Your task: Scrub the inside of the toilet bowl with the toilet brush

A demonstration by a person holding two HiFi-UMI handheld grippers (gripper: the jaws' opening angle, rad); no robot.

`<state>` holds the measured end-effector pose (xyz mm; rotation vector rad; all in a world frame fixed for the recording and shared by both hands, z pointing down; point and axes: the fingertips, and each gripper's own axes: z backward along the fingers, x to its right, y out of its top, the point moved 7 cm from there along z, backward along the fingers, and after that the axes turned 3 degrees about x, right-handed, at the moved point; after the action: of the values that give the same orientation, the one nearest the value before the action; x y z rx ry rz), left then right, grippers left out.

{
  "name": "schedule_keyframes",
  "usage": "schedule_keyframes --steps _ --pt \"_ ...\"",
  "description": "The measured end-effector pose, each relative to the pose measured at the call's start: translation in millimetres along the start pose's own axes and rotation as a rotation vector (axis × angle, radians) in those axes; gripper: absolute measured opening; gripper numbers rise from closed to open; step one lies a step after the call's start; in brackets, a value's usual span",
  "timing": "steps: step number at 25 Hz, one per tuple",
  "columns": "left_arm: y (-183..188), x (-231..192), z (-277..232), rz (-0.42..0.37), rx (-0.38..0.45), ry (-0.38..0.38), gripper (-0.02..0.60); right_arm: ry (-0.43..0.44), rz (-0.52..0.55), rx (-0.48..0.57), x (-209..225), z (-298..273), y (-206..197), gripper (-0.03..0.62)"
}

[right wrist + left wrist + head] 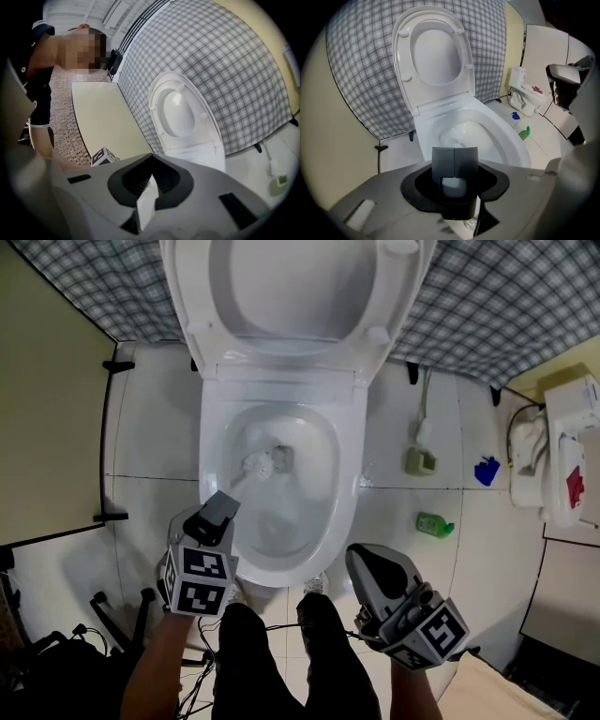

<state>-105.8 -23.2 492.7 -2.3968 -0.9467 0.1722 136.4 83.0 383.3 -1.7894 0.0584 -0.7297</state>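
Left gripper (222, 506) clamps toilet brush (257, 465), bristles down inside toilet bowl (348, 479).

Left tool (222, 507) steeply down, clamped on the brush handle (239, 483); right tool (367, 563) near level, jaws together.

The toilet lid (281, 287) runs off the head view's top edge. The left gripper (222, 504) hides most of the toilet brush (258, 465) handle. The label on the green bottle (434, 524) is too small to read. The right edge cuts the white fixture (562, 456).
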Motion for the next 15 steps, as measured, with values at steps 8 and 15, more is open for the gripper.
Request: schedule_keyframes --steps 8,15 --pt "-18 29 10 -0.09 -0.116 -0.11 0.184 -0.028 -0.015 0.033 5 17 1 0.0" --pt "-6 62 8 -0.097 -0.107 -0.231 0.184 -0.042 -0.02 0.044 9 28 2 0.0"
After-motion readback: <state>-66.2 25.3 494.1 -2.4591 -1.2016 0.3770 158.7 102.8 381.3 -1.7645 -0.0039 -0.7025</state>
